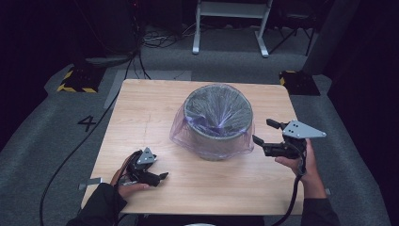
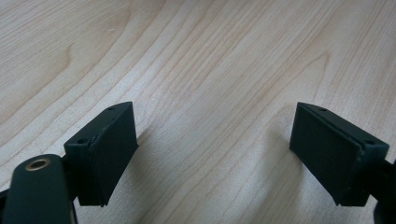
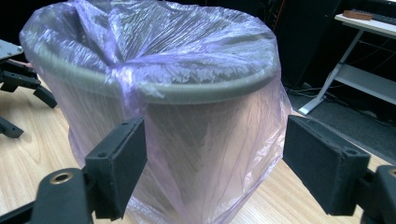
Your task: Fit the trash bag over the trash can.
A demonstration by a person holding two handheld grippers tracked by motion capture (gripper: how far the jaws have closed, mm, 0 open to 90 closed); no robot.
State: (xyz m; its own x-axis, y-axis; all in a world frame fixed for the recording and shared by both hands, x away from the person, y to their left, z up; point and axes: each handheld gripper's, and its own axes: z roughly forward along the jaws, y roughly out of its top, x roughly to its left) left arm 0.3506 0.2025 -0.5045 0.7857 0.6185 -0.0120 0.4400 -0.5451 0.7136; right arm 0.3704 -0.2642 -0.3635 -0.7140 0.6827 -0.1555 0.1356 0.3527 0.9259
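- Centre of the wooden table [image 1: 141, 122]: a grey bin [image 1: 217, 123] stands upright, and a thin purple bag [image 1: 186, 134] lines it.
- The bag's edge folds out over the rim and drapes down the outside wall, bunching on the tabletop around the base.
- From the right gripper view, the bin [image 3: 196, 140] looms close, the purple bag [image 3: 163, 56] crinkled and sagging into the mouth, with a twisted fold hanging over the near rim.
- Right gripper [image 1: 265, 132] hangs off the table beside the bin's right side, pointed at it, the person's hand wrapped around its handle.
- Its 2 jaws stand wide apart with nothing pressed between them; in its own view they frame the bin's wall, neither pad touching the plastic as far as I can tell.
- Left gripper [image 1: 160, 177] sits low at the near left of the table, well apart from the bin, the person's hand on it.
- Its jaws are spread too; the left gripper view shows 2 black pads [image 2: 109, 151] with bare wood grain between them.
- The left gripper [image 3: 21, 88] also peeks in at the far left of the right gripper view, behind the bin.
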